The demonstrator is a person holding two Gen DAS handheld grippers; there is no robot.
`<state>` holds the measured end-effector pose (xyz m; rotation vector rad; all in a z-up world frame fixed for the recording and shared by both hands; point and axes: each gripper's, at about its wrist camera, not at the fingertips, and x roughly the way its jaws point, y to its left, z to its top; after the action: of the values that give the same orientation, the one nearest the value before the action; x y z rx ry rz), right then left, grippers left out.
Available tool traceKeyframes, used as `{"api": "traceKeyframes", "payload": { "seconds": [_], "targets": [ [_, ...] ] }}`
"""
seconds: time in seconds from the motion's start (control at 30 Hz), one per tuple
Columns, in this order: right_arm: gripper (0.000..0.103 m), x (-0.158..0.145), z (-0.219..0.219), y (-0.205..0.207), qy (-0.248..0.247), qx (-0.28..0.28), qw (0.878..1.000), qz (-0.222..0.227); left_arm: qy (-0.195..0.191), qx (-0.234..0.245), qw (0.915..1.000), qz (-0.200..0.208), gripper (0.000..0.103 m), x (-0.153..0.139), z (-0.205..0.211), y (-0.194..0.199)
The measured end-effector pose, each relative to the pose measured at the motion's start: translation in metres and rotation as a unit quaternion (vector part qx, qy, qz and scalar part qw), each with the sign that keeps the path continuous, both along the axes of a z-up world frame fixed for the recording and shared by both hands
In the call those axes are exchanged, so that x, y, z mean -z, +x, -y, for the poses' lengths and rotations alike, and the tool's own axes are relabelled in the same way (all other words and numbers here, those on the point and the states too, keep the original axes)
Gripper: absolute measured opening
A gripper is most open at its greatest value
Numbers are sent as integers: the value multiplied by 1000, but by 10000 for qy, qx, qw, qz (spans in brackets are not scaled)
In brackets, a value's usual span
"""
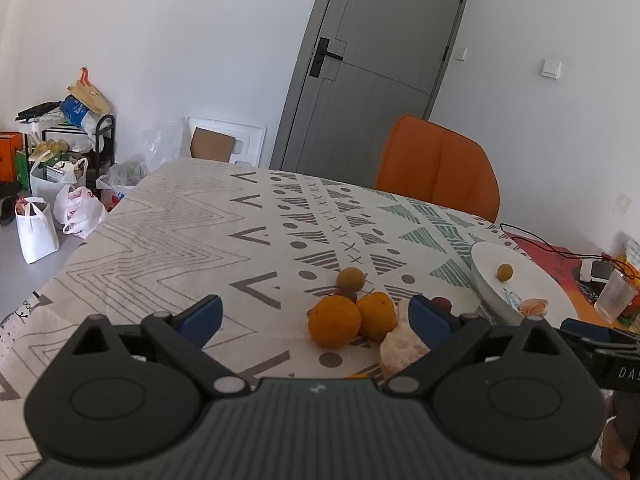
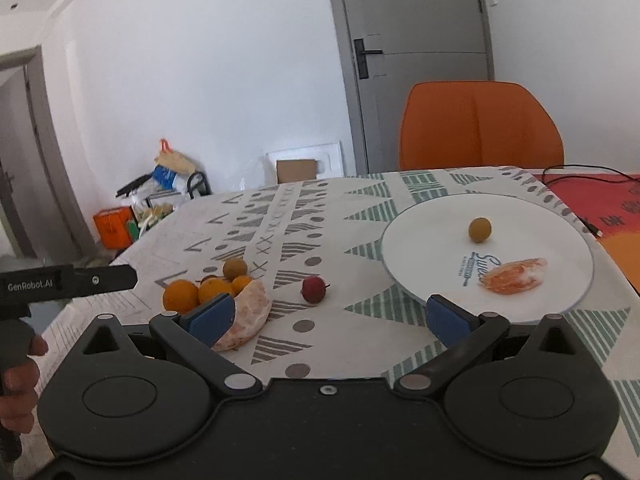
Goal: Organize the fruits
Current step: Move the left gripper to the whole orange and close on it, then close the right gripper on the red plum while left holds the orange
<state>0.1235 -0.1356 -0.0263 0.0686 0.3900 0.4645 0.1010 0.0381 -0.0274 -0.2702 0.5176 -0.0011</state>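
With both my left gripper [image 1: 316, 318] and right gripper [image 2: 328, 316] spread empty, I'd pinch the soft peeled segment [image 2: 246, 316] ahead gently across its thick middle

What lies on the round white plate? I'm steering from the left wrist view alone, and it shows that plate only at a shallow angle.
Observer: The right wrist view sees the round white plate from above. A small round brown fruit sits behind its printed lettering, and a peeled orange segment lies near the front rim.
Operator: And the small red fruit half hidden behind my right finger?
Observer: It lies alone on the patterned tablecloth, left of the plate, touching nothing.
Operator: Are the two whole oranges the only ones?
Observer: No. A smaller third orange sits just behind them.
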Motion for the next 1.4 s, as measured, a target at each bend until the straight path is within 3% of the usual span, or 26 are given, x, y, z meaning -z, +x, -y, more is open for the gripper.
{"api": "traceKeyframes", "payload": {
  "seconds": [0.17,0.27,0.43,0.67,0.87,1.0,1.27,1.4],
  "targets": [
    [101,1,-8,5,-76,-90,9999,26,-15,50,10000,-74,97,6,-1,8],
    [89,3,-12,10,-138,-89,9999,-1,8,119,9999,-106,93,10,1,14],
    [85,7,-17,24,-211,-158,9995,-154,-6,150,9997,-215,78,18,3,26],
    [75,12,-23,37,-280,-216,9991,-230,-9,198,9991,-383,68,28,4,40],
    [67,15,-26,51,-287,-245,9988,-326,-154,305,9982,-484,53,37,4,49],
    [64,17,-31,58,-325,-292,9985,-342,-206,363,9980,-480,36,40,4,54],
    [51,18,-41,71,-387,-315,9980,-381,-273,212,9983,-460,35,38,-2,53],
    [50,19,-45,75,-440,-337,9978,-359,-297,45,9984,-476,35,37,-12,50]
  ]
}}
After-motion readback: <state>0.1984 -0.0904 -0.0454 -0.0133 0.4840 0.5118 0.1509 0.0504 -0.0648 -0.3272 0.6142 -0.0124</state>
